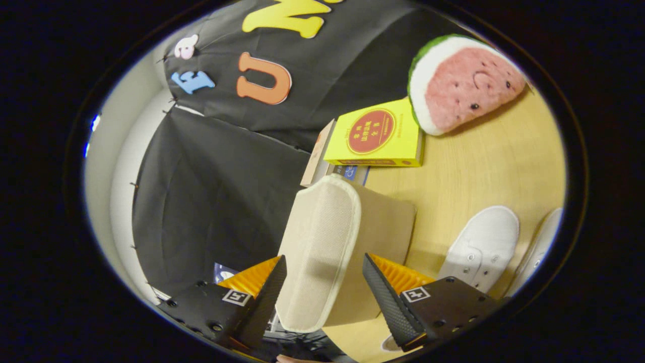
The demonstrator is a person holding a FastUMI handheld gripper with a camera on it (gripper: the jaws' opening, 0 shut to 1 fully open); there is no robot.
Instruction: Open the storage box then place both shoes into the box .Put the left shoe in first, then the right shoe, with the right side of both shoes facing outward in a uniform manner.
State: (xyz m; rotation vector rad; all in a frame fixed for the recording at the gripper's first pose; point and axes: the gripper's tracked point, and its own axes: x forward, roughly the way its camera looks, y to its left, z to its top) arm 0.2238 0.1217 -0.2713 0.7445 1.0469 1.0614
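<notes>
Straddling the storage box lid, hand-held gripper spread wide, apparently for opening; shoes waiting on counter.

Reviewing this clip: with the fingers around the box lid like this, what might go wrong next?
1. The gripper is open, its fingers straddling the beige lid of the storage box without pressing it; closing off-centre may let the soft fabric slip.
2. The view is strongly tilted, so pulling the lid could drag or tip the light box.
3. The white shoes lie close beside the box and might get bumped.
</notes>
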